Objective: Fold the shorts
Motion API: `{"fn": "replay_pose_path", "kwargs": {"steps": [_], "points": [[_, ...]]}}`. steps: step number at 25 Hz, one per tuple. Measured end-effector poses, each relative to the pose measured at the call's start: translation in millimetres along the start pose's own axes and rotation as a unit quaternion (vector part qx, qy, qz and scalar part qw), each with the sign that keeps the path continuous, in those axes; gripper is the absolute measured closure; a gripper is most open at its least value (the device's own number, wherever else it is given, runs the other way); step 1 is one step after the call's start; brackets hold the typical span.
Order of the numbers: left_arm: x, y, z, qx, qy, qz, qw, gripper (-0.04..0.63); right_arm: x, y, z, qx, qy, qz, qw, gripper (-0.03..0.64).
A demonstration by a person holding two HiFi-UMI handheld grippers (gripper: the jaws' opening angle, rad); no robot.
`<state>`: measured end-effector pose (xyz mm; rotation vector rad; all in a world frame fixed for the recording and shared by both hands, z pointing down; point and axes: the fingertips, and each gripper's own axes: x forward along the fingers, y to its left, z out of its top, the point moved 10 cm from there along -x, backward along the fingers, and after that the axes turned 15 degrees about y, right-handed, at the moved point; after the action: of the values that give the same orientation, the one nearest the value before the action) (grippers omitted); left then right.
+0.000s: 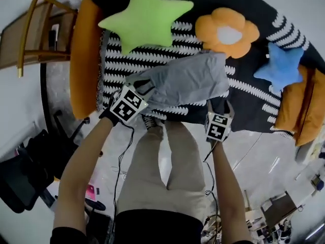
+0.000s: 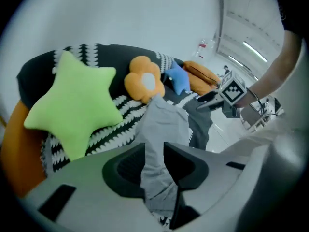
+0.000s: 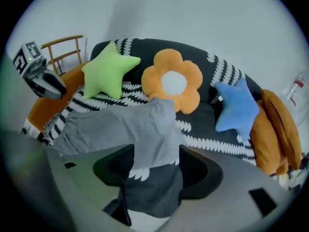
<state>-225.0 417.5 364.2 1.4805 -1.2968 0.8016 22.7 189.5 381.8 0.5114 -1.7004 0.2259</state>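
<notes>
Grey shorts [image 1: 188,78] lie spread on the black-and-white patterned sofa cover [image 1: 244,93], partly folded, one end reaching the front edge. My left gripper [image 1: 143,87] is at the shorts' left end. In the left gripper view the left gripper [image 2: 154,146] has its jaws apart, the shorts [image 2: 164,124] showing in the gap below them, not pinched. My right gripper [image 1: 219,104] hovers at the shorts' right front corner. Seen in its own view, the right gripper [image 3: 156,146] stands open over the shorts [image 3: 120,124] and dark cover.
On the sofa lie a green star pillow [image 1: 144,17], an orange flower pillow [image 1: 227,32] and a blue star pillow [image 1: 282,67]. Orange cushions [image 1: 84,55] flank both ends. A wooden chair [image 1: 35,29] stands at left. The person's legs [image 1: 162,172] are against the sofa front.
</notes>
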Motion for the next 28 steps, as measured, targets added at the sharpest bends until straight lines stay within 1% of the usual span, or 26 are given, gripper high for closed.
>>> {"fn": "replay_pose_path", "kwargs": {"steps": [2,3,4,5,6,7,8,10,13,15,18,20,22,23,25,26,27,28], "points": [[7,-5,31,0.069,0.026,-0.012,0.9972,0.463,-7,17,-29,0.026,0.005,0.021,0.999,0.321],[13,-7,46,0.096,0.040,-0.014,0.9945,0.462,-5,20,-41,0.037,0.007,0.025,0.999,0.321],[18,-7,60,0.111,0.049,-0.016,0.9925,0.460,-2,21,-51,0.049,0.012,0.027,0.998,0.320],[23,-5,73,0.110,0.055,-0.020,0.9922,0.460,2,19,-58,0.062,0.019,0.031,0.997,0.321],[25,0,83,0.101,0.060,-0.026,0.9928,0.456,8,16,-64,0.083,0.026,0.039,0.995,0.324],[25,6,91,0.093,0.071,-0.034,0.9926,0.447,12,16,-70,0.114,0.032,0.051,0.992,0.329],[26,13,98,0.094,0.088,-0.040,0.9908,0.432,15,19,-77,0.154,0.037,0.064,0.985,0.350],[36,21,112,0.115,0.124,-0.044,0.9846,0.410,21,15,-92,0.217,0.047,0.080,0.972,0.375],[62,23,131,0.124,0.157,-0.043,0.9787,0.390,36,-9,-106,0.258,0.058,0.074,0.962,0.382],[80,27,144,0.142,0.180,-0.040,0.9727,0.377,48,-14,-109,0.295,0.051,0.083,0.950,0.388],[105,33,162,0.172,0.217,-0.040,0.9600,0.371,60,6,-106,0.353,0.028,0.117,0.928,0.411],[120,31,165,0.175,0.243,-0.056,0.9525,0.367,67,28,-105,0.378,0.019,0.144,0.914,0.413],[137,26,168,0.175,0.259,-0.074,0.9469,0.366,74,43,-98,0.400,0.002,0.166,0.902,0.416],[146,23,169,0.181,0.264,-0.079,0.9440,0.363,77,47,-93,0.412,-0.008,0.172,0.895,0.417],[165,17,170,0.202,0.273,-0.084,0.9366,0.349,84,57,-86,0.439,-0.017,0.171,0.882,0.419],[173,16,167,0.207,0.280,-0.088,0.9334,0.345,87,65,-84,0.448,-0.013,0.165,0.879,0.417],[180,16,165,0.201,0.287,-0.093,0.9320,0.344,89,74,-81,0.448,-0.008,0.158,0.880,0.417],[184,18,163,0.187,0.292,-0.099,0.9329,0.345,91,82,-76,0.439,-0.003,0.152,0.886,0.415]]}}
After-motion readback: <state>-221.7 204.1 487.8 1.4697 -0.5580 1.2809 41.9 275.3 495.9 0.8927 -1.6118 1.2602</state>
